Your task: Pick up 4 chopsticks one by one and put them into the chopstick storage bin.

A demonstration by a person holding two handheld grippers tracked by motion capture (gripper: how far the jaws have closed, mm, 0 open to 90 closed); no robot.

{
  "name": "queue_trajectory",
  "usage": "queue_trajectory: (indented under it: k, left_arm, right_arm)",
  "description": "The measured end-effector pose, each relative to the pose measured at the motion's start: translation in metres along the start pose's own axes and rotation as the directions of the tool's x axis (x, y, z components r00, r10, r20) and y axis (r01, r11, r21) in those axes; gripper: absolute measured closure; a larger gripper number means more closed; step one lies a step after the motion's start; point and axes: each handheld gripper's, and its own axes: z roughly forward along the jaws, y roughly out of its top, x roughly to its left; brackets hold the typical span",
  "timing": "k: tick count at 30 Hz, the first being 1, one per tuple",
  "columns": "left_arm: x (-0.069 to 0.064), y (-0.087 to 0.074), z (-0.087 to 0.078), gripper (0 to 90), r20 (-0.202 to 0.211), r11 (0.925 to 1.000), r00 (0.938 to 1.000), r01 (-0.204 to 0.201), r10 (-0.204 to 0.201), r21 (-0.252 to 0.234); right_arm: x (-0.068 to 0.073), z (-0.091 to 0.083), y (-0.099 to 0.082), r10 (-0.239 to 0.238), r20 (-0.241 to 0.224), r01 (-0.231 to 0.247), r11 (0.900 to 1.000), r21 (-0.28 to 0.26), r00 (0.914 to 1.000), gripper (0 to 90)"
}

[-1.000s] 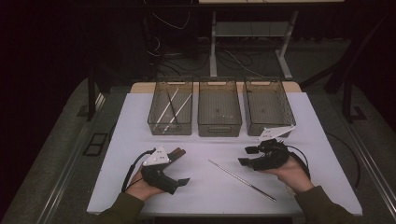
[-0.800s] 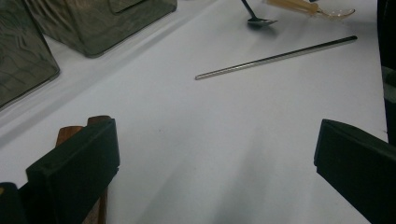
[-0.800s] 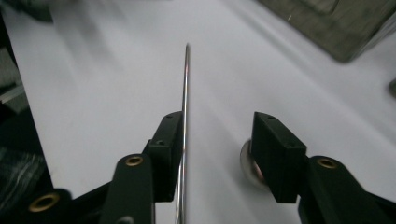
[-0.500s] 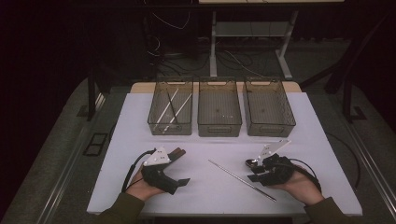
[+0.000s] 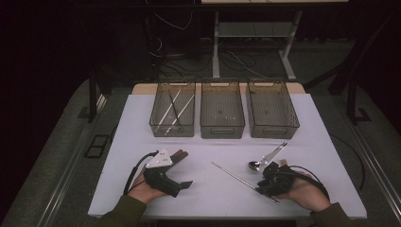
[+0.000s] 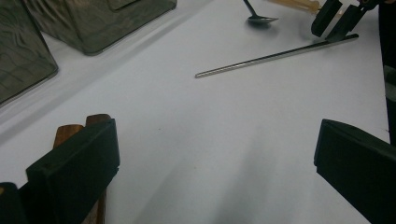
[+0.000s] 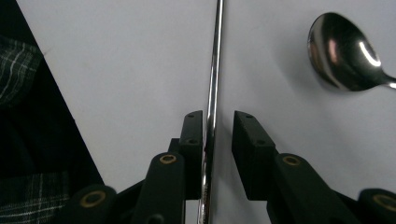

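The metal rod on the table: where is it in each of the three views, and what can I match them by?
High view: the metal rod lies slanted on the table, its near end at the right gripper.
Left gripper view: upper right, far end by the right gripper.
Right gripper view: straight up the middle, between the jaws.
Shared landmark: the spoon beside it.

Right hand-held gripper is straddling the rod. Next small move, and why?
Probably finish closing. The right hand-held gripper has been closing with the metal rod between its jaws; one pad looks against it, the other shows a gap. The rod lies flat on the white table, so clamp before lifting.
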Motion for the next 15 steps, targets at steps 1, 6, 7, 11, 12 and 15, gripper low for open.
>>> queue_trajectory:
  k: [1,6,7,11,12,15]
  left_arm:
    - [0.0,0.0,0.0,0.0,0.0,1.0,1.0,0.0,0.0,0.001]
    - [0.0,0.0,0.0,0.0,0.0,1.0,1.0,0.002,-0.002,-0.003]
    - [0.0,0.0,0.0,0.0,0.0,1.0,1.0,0.002,-0.002,-0.003]
    - [0.0,0.0,0.0,0.0,0.002,1.0,1.0,0.005,-0.005,-0.006]
    - [0.0,0.0,0.0,0.0,0.002,1.0,1.0,0.004,-0.004,-0.006]
    - [-0.001,0.0,0.001,0.0,0.003,0.9999,1.0,0.007,-0.007,-0.008]
  right_arm:
    - [0.0,0.001,0.0,-0.005,0.001,0.005,0.9999,0.011,1.0,75.1]
    - [0.002,0.005,0.005,-0.021,0.002,0.021,0.9989,0.041,0.9998,77.8]
    - [0.002,0.006,0.006,-0.022,0.004,0.022,0.9984,0.052,0.9997,78.0]
    - [0.003,0.008,0.01,-0.036,0.026,0.034,0.9964,0.078,0.999,80.1]
    - [0.003,0.008,0.011,-0.044,0.029,0.041,0.9955,0.085,0.9986,80.5]
    - [0.006,0.009,0.014,-0.06,0.044,0.055,0.9923,0.111,0.9972,80.7]
